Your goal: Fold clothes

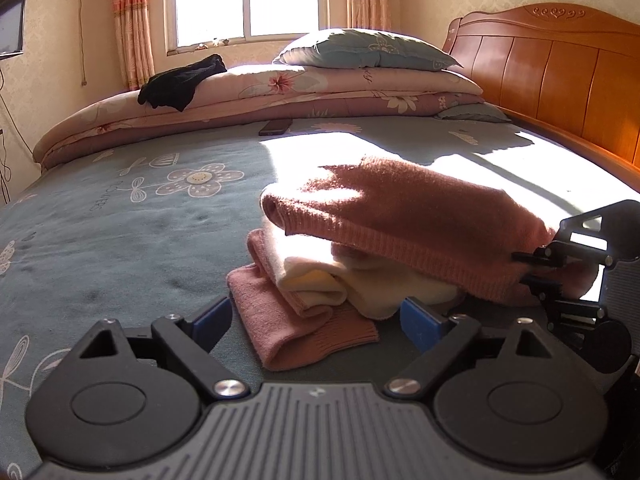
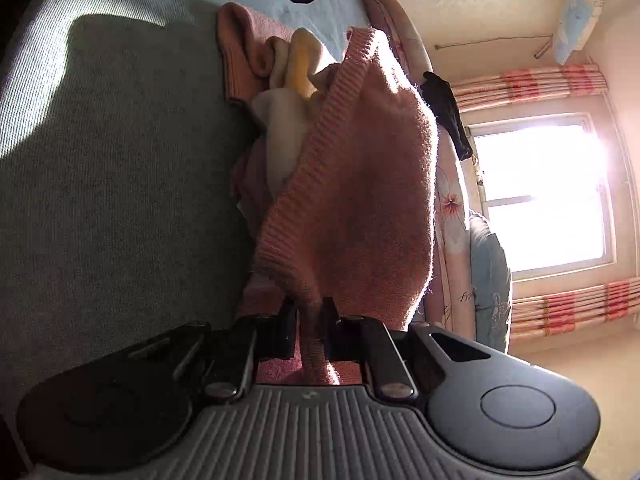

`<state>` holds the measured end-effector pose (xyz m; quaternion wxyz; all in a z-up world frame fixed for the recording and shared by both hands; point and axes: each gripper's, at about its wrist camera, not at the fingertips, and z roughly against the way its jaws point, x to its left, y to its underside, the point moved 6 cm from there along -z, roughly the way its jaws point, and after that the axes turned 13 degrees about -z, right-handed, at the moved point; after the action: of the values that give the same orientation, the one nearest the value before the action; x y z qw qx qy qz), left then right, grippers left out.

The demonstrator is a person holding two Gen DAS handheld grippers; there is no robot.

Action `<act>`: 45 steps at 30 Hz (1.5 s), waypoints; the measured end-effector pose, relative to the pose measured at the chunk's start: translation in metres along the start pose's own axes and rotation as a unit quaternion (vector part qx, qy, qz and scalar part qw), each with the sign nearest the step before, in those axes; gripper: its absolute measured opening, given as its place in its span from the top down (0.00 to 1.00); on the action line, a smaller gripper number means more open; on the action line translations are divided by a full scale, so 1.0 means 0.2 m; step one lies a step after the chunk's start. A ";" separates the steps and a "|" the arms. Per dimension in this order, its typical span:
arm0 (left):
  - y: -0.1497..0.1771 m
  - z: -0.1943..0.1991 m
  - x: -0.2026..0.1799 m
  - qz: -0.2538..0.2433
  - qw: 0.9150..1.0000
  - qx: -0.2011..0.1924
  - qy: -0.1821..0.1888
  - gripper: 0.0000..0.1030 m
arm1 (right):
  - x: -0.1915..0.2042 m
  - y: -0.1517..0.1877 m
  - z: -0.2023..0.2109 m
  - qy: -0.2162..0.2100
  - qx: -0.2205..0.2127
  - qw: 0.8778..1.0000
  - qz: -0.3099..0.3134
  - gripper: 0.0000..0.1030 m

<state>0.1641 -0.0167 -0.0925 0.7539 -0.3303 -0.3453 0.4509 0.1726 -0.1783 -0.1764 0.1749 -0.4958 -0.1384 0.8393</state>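
Note:
A pink knitted sweater (image 1: 420, 216) lies in folds on the teal flowered bed sheet (image 1: 120, 240), with a cream layer (image 1: 360, 284) showing between its folds. My left gripper (image 1: 318, 320) stands open just in front of the pile. Its blue pads (image 1: 216, 316) sit on either side of the lower pink fold and touch nothing. My right gripper (image 2: 311, 320) is shut on the sweater's ribbed hem (image 2: 304, 216) and holds the top layer raised over the pile. In the left wrist view the right gripper (image 1: 548, 268) shows at the sweater's right end.
Folded flowered quilts (image 1: 280, 92) and a pillow (image 1: 360, 48) are stacked along the far side of the bed. A black garment (image 1: 180, 84) lies on the quilts and a dark phone (image 1: 275, 127) lies on the sheet. A wooden headboard (image 1: 560, 80) stands at the right.

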 end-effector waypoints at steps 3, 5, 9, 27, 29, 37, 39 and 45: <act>0.00 0.00 -0.01 -0.008 1.000 -0.002 -0.003 0.11 | -0.16 -0.05 0.10 -0.025 -0.016 0.993 -0.113 0.88; -0.01 -0.01 -0.02 -0.017 1.000 -0.001 -0.007 0.11 | -0.28 -0.07 0.17 -0.030 -0.026 0.984 -0.175 0.88; -0.02 0.00 -0.05 -0.035 0.999 -0.006 -0.012 0.11 | -0.51 -0.06 0.30 -0.008 -0.051 0.964 -0.260 0.89; -0.28 -0.27 -0.17 -0.175 0.981 -0.058 -0.058 0.17 | -0.78 0.31 0.45 -0.007 -0.035 0.901 -0.431 0.89; -0.33 -0.32 -0.19 -0.185 0.979 -0.059 -0.054 0.22 | -0.77 0.31 0.46 -0.010 -0.034 0.901 -0.431 0.89; -0.43 -0.48 -0.20 -0.224 0.973 -0.035 -0.040 0.61 | -0.73 0.37 0.43 -0.032 -0.026 0.892 -0.450 0.89; -0.45 -0.50 -0.22 -0.234 0.971 -0.031 -0.033 0.61 | -0.72 0.39 0.40 -0.036 -0.021 0.891 -0.452 0.89; -0.50 -0.53 -0.26 -0.255 0.966 -0.023 -0.033 0.87 | -0.67 0.43 0.32 -0.055 -0.008 0.884 -0.464 0.87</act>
<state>0.2785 -0.1219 -0.0808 0.8242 -0.2335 -0.4536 0.2459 0.1631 -0.3173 -0.0765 0.5321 -0.3300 -0.3688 0.6870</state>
